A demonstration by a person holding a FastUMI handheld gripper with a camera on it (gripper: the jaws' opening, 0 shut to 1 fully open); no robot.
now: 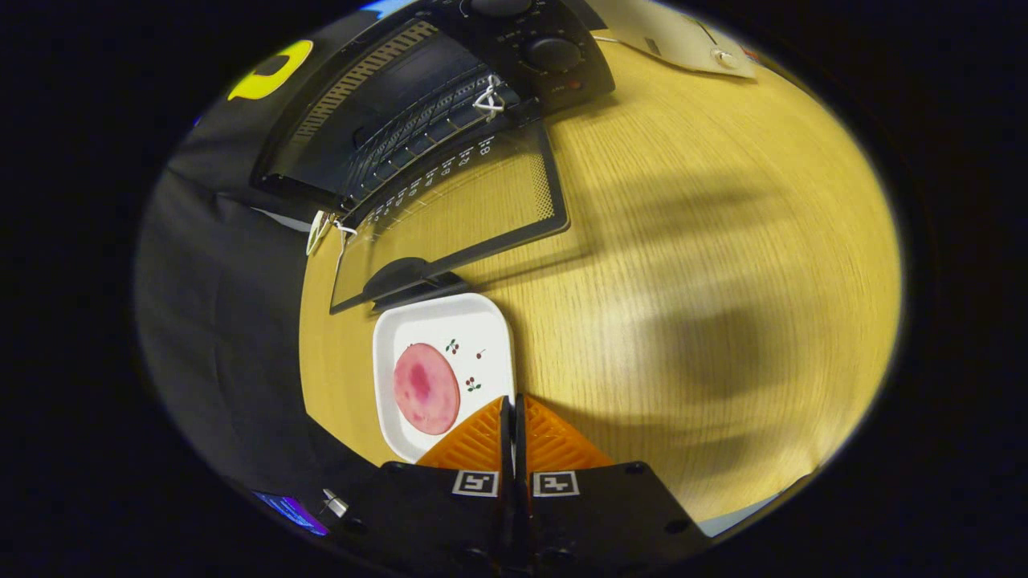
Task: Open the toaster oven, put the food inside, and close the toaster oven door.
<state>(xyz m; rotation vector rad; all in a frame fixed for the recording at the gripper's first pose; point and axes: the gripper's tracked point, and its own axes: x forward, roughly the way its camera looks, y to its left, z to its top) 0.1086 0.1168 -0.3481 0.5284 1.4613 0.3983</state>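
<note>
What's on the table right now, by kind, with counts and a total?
Toaster oven, door open: 1
Plate: 1
Ham slice on the plate: 1
White box beyond the oven: 1
Total: 4
The gripper is shut, holding nothing, its tips over the plate's near edge.

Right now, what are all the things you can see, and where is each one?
Toaster oven: one, black, far end of the table, door folded down open.
Plate: one, white with tiny cherries, just ahead of the tongs, below the door.
Food: one round pink slice, on the plate.
Table: one, light wood.
White box: one, beyond the oven.
Tongs: one pair, fingers shut together, holding nothing, at the plate's near edge.
</note>
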